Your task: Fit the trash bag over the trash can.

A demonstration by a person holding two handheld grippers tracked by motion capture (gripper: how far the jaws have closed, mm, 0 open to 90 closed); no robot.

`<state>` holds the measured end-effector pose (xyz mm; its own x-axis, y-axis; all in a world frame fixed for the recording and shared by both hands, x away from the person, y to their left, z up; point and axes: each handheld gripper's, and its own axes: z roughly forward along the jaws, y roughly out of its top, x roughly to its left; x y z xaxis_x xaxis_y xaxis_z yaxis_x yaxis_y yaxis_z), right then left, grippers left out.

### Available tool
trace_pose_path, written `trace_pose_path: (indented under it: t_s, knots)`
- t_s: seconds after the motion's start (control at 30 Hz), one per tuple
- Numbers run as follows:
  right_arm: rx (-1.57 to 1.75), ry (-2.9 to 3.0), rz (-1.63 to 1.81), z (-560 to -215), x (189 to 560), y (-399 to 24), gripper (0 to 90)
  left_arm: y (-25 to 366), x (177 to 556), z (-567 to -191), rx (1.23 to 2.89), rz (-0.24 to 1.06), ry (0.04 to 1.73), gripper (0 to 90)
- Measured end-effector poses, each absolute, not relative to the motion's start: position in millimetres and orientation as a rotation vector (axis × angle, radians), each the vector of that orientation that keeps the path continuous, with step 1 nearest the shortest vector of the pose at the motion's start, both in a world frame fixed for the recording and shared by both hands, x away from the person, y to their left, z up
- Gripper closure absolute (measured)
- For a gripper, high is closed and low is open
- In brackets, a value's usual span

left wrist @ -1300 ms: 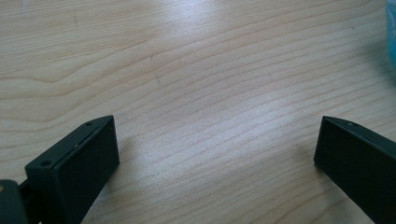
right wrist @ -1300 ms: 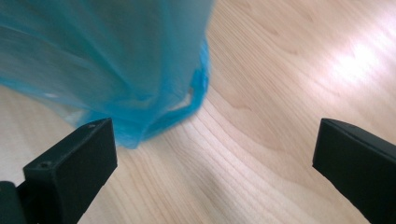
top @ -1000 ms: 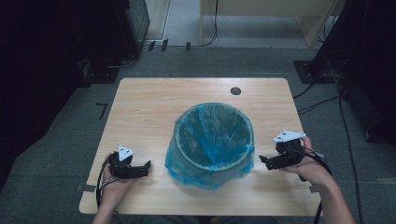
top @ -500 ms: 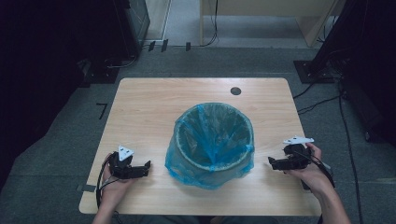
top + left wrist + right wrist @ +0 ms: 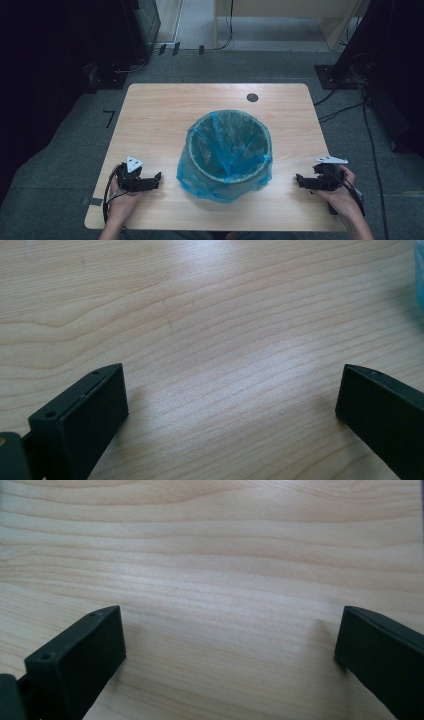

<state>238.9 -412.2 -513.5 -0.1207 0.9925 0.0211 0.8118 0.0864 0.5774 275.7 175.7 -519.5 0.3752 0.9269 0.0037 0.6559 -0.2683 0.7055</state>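
A round bin lined with a blue plastic bag (image 5: pixel 227 152) stands upright near the front middle of the wooden table (image 5: pixel 165 110); the bag's rim is folded over the outside. My left gripper (image 5: pixel 158 179) rests low on the table to the bin's left, open, with bare wood between its jaws (image 5: pixel 230 390). A sliver of the blue bag (image 5: pixel 419 270) shows at the right edge of the left gripper view. My right gripper (image 5: pixel 299 179) sits on the table to the bin's right, apart from the bag, open over bare wood (image 5: pixel 230 630).
A small dark round grommet (image 5: pixel 252 97) sits in the table's far right part. Grey carpet surrounds the table, with black equipment (image 5: pixel 75 45) at the far left and cables (image 5: pixel 345 107) on the floor at the right. A wooden desk (image 5: pixel 280 20) stands behind.
My right gripper has moved away from the bin's right side, outward and toward the table's front edge, down onto the table. The left gripper and the bin have stayed put.
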Motion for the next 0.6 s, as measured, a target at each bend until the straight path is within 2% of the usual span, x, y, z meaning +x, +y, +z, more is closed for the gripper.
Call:
trace_pose_path:
  t_s: [0.6]
  knots:
    - [1.737, 1.847, 0.763, -524, 192, -418, 0.0, 175, 275, -520, 2.017, 0.567, 1.363, 0.0]
